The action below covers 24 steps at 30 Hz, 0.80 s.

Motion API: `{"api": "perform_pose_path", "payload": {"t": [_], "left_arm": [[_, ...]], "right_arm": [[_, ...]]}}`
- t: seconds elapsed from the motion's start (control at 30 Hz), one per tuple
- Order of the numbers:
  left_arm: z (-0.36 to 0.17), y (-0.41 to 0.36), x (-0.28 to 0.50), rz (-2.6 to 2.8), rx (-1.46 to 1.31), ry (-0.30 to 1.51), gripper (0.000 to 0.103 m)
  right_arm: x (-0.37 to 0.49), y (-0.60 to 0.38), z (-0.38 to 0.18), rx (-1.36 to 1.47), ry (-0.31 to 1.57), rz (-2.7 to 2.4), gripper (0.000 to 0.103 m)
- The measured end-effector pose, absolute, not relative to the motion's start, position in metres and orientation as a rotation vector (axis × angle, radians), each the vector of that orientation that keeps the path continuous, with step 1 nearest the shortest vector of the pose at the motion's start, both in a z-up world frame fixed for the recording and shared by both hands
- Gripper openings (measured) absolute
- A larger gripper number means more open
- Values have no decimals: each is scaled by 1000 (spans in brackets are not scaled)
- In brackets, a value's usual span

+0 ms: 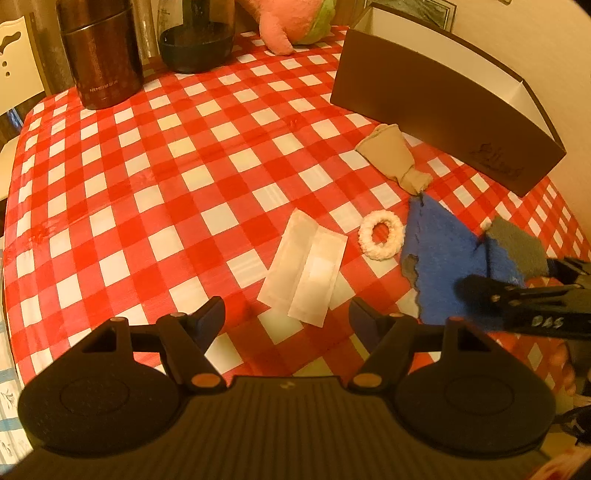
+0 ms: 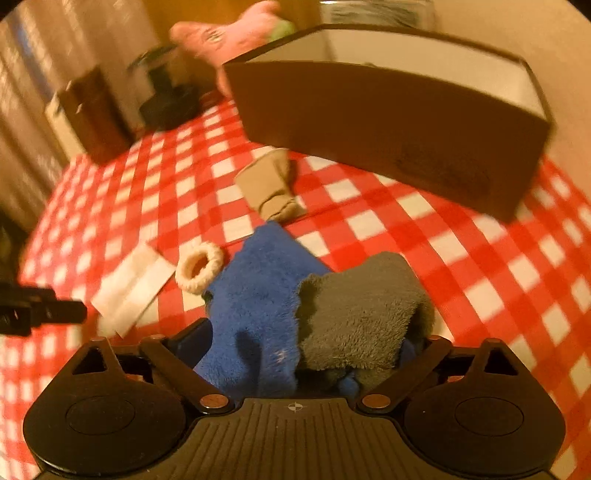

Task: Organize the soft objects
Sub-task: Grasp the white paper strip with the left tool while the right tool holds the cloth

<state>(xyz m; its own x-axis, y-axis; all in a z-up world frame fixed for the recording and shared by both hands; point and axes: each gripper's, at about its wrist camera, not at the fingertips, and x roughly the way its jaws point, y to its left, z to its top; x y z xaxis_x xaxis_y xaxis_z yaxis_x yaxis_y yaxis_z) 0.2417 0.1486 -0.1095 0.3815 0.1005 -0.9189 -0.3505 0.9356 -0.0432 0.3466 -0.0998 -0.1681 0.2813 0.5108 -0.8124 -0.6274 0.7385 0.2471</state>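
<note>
A blue and grey fluffy cloth (image 2: 280, 295) lies on the red checked tablecloth, and my right gripper (image 2: 306, 347) straddles its near end with a finger on each side; whether it grips is unclear. The cloth also shows in the left wrist view (image 1: 450, 254), with the right gripper (image 1: 517, 295) on it. My left gripper (image 1: 286, 317) is open and empty, just short of the white flat pads (image 1: 306, 269). A white fluffy scrunchie (image 1: 381, 236) and a beige sock (image 1: 391, 155) lie beside the cloth. The open brown box (image 1: 443, 110) stands behind them.
A pink plush toy (image 1: 291, 22) sits at the table's far edge. A brown canister (image 1: 99, 55) and a dark glass jar (image 1: 197, 37) stand at the back left. A white chair (image 1: 18, 66) is beyond the left edge.
</note>
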Motion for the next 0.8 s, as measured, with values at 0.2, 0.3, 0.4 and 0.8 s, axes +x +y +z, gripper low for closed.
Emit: {"api": "perform_pose_path", "payload": {"t": [0.2,0.3,0.4,0.8], "left_arm": [[-114,147,245,280,-224,1146,72],[-120,146,250,266,-185,1151,72],[-126,148,255,250,-141,1151,72],[-151,166,287,155,-154,1189,54]], "right_arm": [[337,-72,-183,-282,973,737,96],[339,-69,-191,-308,964,725,90],[341,-73,-190,-336,936,709,62],[364,-104,-181,-255,976,714,37]]}}
